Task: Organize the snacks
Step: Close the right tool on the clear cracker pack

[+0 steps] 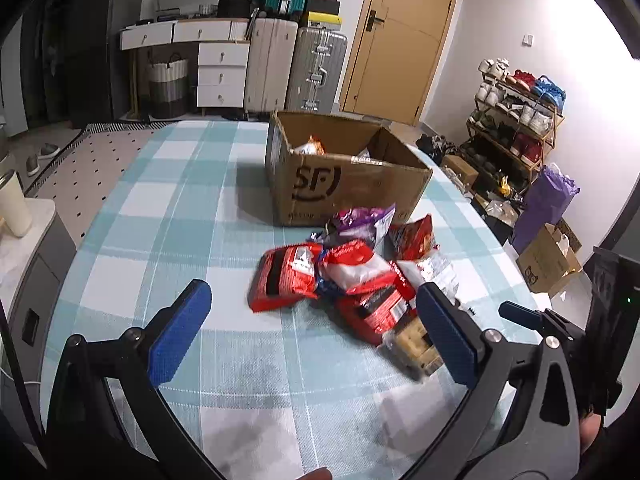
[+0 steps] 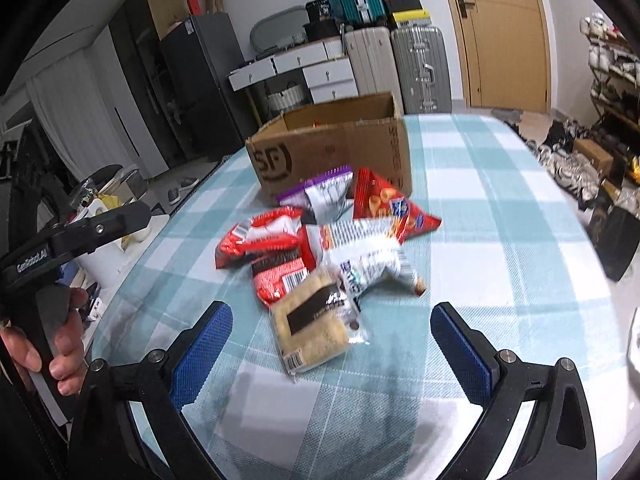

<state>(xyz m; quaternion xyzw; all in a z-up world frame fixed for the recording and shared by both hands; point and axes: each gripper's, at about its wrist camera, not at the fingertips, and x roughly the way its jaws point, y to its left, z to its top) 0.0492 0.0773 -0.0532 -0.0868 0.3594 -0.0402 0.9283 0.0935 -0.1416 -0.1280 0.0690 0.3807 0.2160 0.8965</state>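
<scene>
- We hold the left gripper (image 1: 312, 328) and right gripper (image 2: 332, 344) wide open, both empty, above the table (image 1: 160, 200).
- Snack packets (image 2: 320, 240) lie heaped mid-table, just before the cardboard box (image 1: 344, 176).

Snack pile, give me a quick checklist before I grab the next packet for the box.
1. Left gripper open and empty: ok.
2. Right gripper open and empty: ok.
3. Box open on top, room inside: ok; a few packets already in.
4. Cracker pack nearest the right gripper, top side uncovered: ok.
5. Red pack at the pile's edge, free to lift: cannot tell; neighbours overlap it.
6. Path from pile to box over the table unobstructed: ok.
</scene>
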